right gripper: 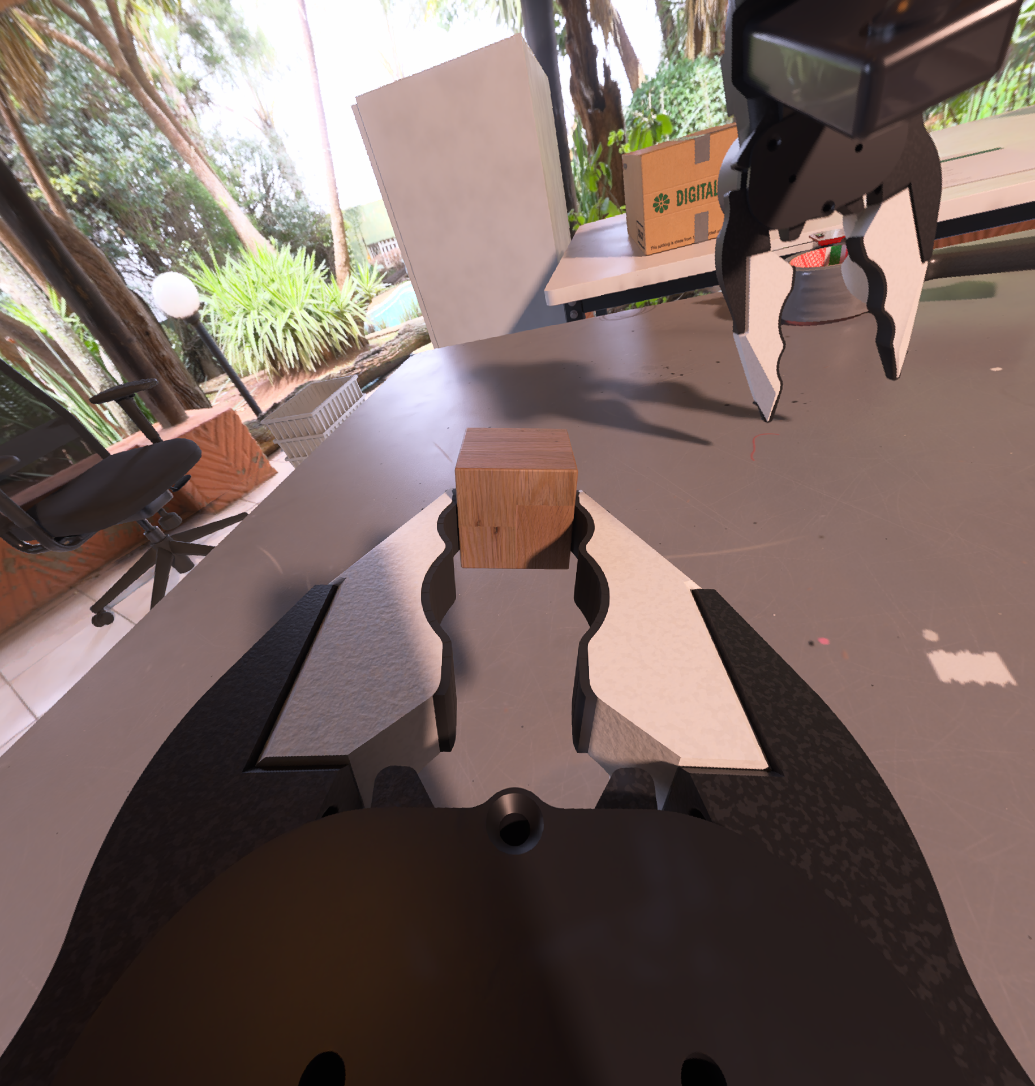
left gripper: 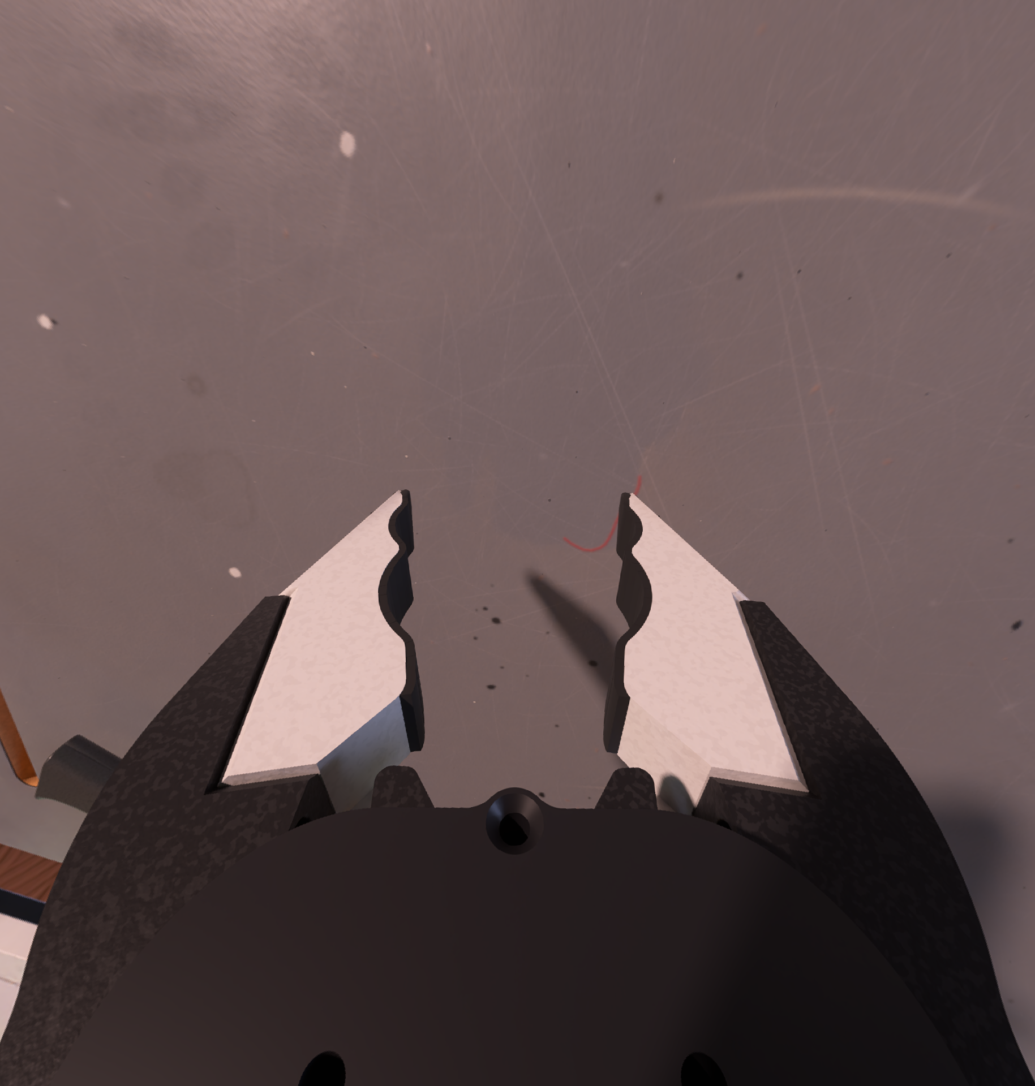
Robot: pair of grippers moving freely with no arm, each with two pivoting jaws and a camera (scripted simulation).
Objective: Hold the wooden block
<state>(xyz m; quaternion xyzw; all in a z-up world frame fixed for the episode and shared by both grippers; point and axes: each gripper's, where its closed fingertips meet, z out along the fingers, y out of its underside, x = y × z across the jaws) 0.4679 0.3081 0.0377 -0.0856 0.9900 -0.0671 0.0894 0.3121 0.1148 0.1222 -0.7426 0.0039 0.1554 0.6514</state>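
The wooden block [right gripper: 516, 499] is clamped between the fingertips of the right gripper [right gripper: 516, 517], raised just clear of the grey tabletop [right gripper: 797, 587]. The left gripper [left gripper: 513, 499] is seen spread wide and empty, pointed down over the scratched tabletop [left gripper: 503, 264], well apart from the block.

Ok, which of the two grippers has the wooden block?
The right gripper: its fingertips clamp the wooden block. The left gripper hangs open over bare table.
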